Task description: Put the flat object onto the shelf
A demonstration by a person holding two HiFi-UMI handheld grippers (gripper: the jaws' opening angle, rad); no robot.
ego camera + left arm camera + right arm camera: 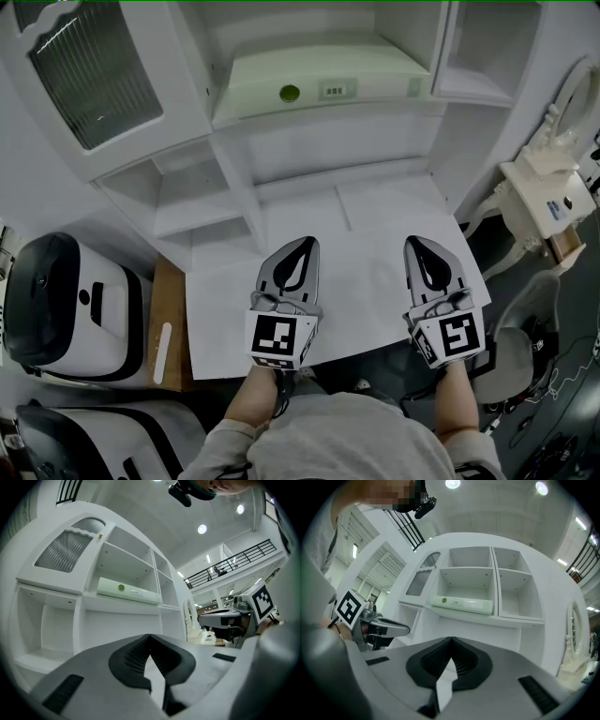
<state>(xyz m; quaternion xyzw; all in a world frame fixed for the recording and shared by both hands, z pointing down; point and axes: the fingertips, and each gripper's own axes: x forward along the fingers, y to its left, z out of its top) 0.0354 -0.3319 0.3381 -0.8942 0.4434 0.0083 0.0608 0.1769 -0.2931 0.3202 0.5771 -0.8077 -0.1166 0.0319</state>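
Observation:
The flat object point(319, 82) is a pale green slab with a green dot, lying on the middle shelf of the white cabinet point(234, 178). It also shows in the left gripper view, flat object point(126, 590), and in the right gripper view, flat object point(461, 603). My left gripper point(305, 242) and right gripper point(419, 241) hover side by side over the white desk top point(370, 281), well short of the shelf. Both are shut with nothing between the jaws, as seen at the left gripper point(150, 635) and the right gripper point(451, 639).
Open cubbies flank the shelf, and a ribbed glass door point(94, 84) is at the upper left. Two black-and-white cases point(66, 309) and a wooden board point(169, 319) lie left of the desk. A white ornate stand point(548, 187) and a grey chair point(530, 328) are at the right.

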